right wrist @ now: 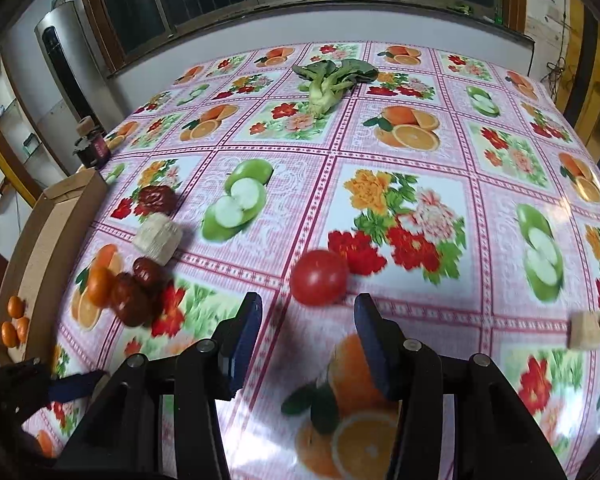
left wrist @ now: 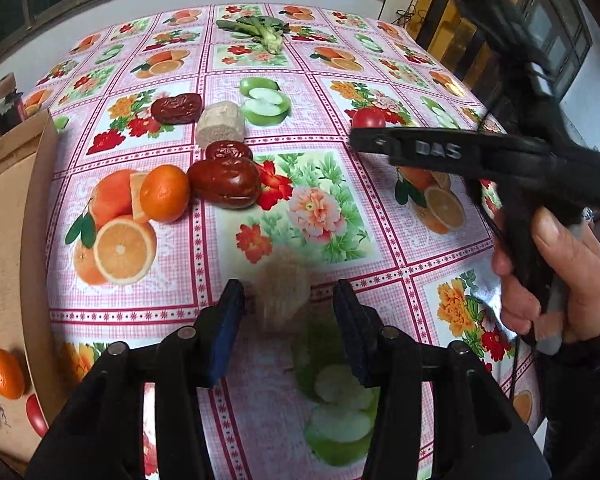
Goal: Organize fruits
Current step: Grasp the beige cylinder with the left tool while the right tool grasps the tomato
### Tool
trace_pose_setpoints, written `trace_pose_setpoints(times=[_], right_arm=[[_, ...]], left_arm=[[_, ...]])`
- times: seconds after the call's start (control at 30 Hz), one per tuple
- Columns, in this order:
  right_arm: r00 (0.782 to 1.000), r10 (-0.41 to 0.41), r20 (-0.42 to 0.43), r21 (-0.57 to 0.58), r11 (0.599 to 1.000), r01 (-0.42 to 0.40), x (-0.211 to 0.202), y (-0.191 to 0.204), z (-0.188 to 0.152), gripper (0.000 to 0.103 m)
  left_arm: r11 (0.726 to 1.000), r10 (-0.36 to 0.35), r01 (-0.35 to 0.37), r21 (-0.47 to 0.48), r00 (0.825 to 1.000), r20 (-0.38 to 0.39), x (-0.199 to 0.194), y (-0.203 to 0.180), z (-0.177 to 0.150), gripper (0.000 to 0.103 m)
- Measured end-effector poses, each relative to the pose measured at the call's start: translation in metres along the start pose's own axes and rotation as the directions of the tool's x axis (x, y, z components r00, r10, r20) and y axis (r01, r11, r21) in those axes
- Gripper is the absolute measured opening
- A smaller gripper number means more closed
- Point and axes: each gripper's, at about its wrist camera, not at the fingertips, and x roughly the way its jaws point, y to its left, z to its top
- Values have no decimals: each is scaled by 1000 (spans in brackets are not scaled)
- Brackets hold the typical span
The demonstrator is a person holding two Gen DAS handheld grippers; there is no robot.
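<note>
My left gripper (left wrist: 288,308) is open, with a pale fibrous chunk (left wrist: 282,292) blurred between and just ahead of its pads. A real orange (left wrist: 165,193) and three dark red dates (left wrist: 225,184) lie further ahead on the left, with a second pale chunk (left wrist: 220,124). My right gripper (right wrist: 306,320) is open and empty, just short of a red tomato (right wrist: 319,277). The right gripper also shows in the left wrist view (left wrist: 364,142), seen side-on. A third pale chunk (right wrist: 586,330) lies at the right.
A cardboard box (left wrist: 16,216) at the table's left edge holds several oranges (left wrist: 4,372). A green bok choy (right wrist: 328,80) lies at the far side. A dark jar (right wrist: 92,148) stands past the box. The tablecloth (right wrist: 480,200) is printed with fruit and flowers.
</note>
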Motion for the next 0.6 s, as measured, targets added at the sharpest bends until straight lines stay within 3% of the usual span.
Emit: trace_pose_setpoints(times=[0.07,0.13,0.33,0.6], right_arm=[[1000,-10,5,-11,1000,10,7,2,5,45],[999,-34,13,-18,999,35,9,3,8,31],[999,10,35,5,1000,-10,-6,6,1,31],[995,85,52,-32,996,-83,-39,40,-20,31]], left_arm=[[1000,8,-8,4,1000,6,0,1,0,25],[1000,-9,9,-4,1000,10,-1,4,0,25],[1000,-10,10,-14,1000,22,-9,11,-4,25],[999,23,-21,-36,997,68,-34,21,-10,25]])
